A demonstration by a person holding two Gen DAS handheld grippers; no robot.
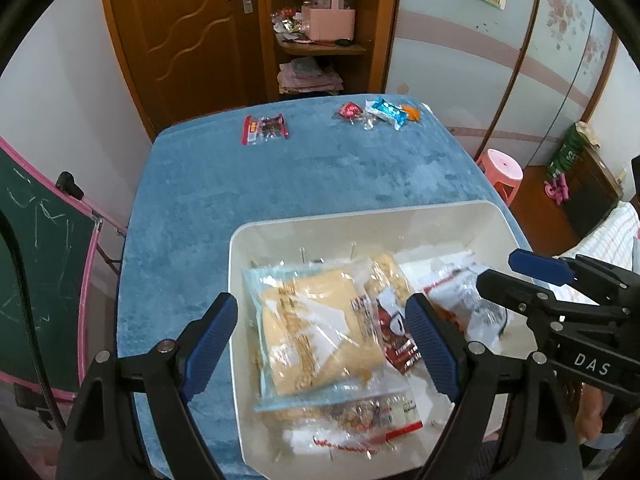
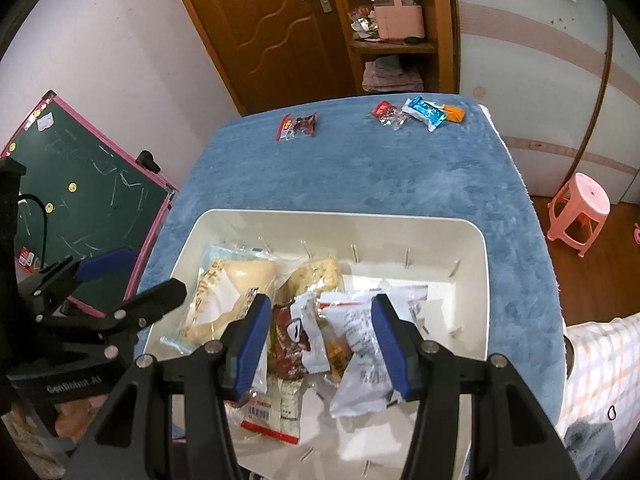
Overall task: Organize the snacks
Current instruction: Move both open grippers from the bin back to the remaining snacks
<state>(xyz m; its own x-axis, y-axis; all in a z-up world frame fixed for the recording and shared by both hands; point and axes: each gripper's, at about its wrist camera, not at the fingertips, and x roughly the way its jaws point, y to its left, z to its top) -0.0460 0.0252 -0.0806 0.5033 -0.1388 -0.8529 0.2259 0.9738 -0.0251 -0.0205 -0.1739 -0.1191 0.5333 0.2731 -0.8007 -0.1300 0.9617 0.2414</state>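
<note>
Left wrist view: your left gripper hangs jaws apart, empty, over the white bin holding snack packets.
Right wrist view: your right gripper is parted over a white wrapper, pads not pressing; loose snacks lie at the blue table's far edge.

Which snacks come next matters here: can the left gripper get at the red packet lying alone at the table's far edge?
Probably yes. The left gripper is open and empty over the white bin, and only bare blue cloth lies between it and the red packet.
</note>
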